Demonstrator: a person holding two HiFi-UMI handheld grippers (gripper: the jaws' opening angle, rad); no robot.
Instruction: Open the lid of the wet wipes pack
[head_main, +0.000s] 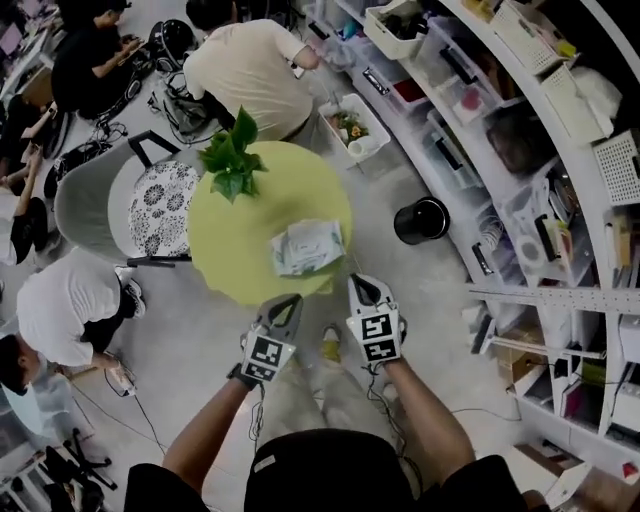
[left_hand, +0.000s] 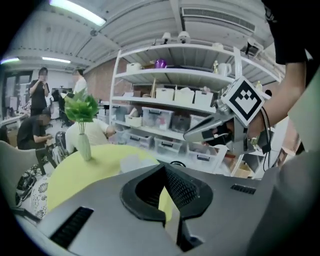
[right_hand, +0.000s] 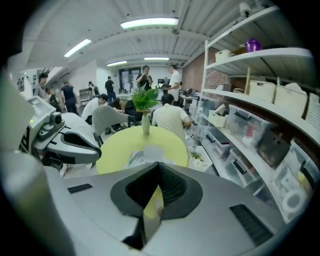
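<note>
Both bare forearms reach forward from the bottom of the head view and draw slightly toward each other. Each hand holds one grey two-jaw gripper, so there are two, side by side and tilted downward toward a round yellow-green table (head_main: 240, 240). The left gripper (head_main: 288, 302) and the right gripper (head_main: 362, 285) are close together but not touching, and their tips lie about at the table's near edge. Each one's black-and-white marker cube faces up.

In the left gripper view the jaws are closed, tips together, with nothing between them. The right gripper view shows the same: jaws together and empty.

The one flat, pale white-and-green wet wipes pack (head_main: 307, 246) lies on the table toward its near right edge, just ahead of both grippers and touched by neither. I cannot tell whether its lid is up or down.

One green leafy plant in a slim white vase (head_main: 232, 158) stands upright at the table's far left edge, well apart from the pack. One grey chair with a patterned black-and-white cushion (head_main: 160, 205) sits at the table's left. One round black bin (head_main: 422, 220) stands on the floor to the right, near the white shelving (head_main: 560, 150).
</note>
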